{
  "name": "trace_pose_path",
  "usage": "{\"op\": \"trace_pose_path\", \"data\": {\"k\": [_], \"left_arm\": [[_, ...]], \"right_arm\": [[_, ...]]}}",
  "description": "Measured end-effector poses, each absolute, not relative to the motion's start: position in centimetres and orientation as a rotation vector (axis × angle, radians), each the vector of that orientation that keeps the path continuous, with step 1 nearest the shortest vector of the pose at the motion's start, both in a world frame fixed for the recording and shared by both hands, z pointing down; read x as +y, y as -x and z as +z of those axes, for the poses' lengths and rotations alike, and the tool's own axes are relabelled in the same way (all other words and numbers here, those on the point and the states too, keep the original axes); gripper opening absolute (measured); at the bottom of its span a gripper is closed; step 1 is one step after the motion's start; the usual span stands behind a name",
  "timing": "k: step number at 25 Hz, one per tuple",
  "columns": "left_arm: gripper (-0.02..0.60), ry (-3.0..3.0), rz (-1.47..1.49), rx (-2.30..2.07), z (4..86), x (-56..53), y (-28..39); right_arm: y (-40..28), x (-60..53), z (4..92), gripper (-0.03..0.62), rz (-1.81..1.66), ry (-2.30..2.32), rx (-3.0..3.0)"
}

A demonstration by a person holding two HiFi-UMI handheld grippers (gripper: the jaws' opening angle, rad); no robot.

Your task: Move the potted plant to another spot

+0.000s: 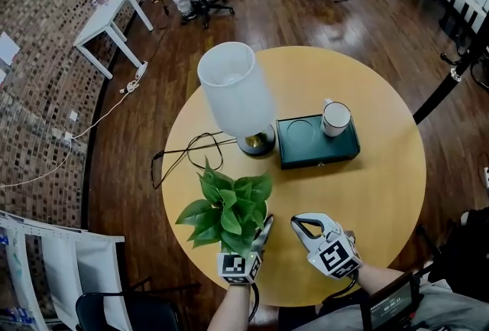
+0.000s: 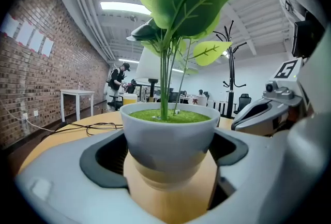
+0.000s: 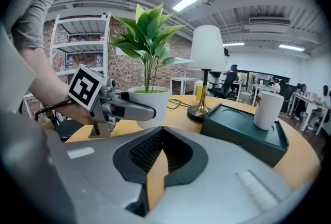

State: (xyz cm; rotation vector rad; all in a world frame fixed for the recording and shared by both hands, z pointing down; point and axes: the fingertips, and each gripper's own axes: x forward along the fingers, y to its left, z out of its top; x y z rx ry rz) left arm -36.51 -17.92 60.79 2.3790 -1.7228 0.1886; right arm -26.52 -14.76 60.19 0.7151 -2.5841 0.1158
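Near the front edge of the round wooden counter, left claw pinches the white-potted green leafy potted plant by its pot. Right claw pressed together, empty, just beside. Risk: top-heavy foliage tilts the pot out of this wide grip.

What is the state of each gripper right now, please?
Left gripper: closed on the potted plant.
Right gripper: closed, holding nothing.
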Motion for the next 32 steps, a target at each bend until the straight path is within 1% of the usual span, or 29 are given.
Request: {"op": "trace_pose_path", "data": {"k": [5, 16, 23, 32], "left_arm": [[0.483, -2.421, 0.175, -1.709, 57.0, -17.9, 35.6], [0.483, -2.548, 0.147, -1.653, 49.5, -19.2, 27.5], [0.485, -2.644, 0.163, -1.58, 47.8, -18.4, 25.2], [0.485, -2.713, 0.131, -1.459, 46.6, -16.9, 22.3]], "right_arm": [[25.8, -15.1, 56.1, 0.009, 0.063, -0.77, -2.615], [18.7, -16.3, 48.8, 0.009, -0.039, -0.888, -2.671], [17.4, -15.5, 46.8, 0.009, -0.111, -0.974, -2.681], [15.2, -13.6, 45.1, 0.009, -0.123, -1.093, -2.627]]}}
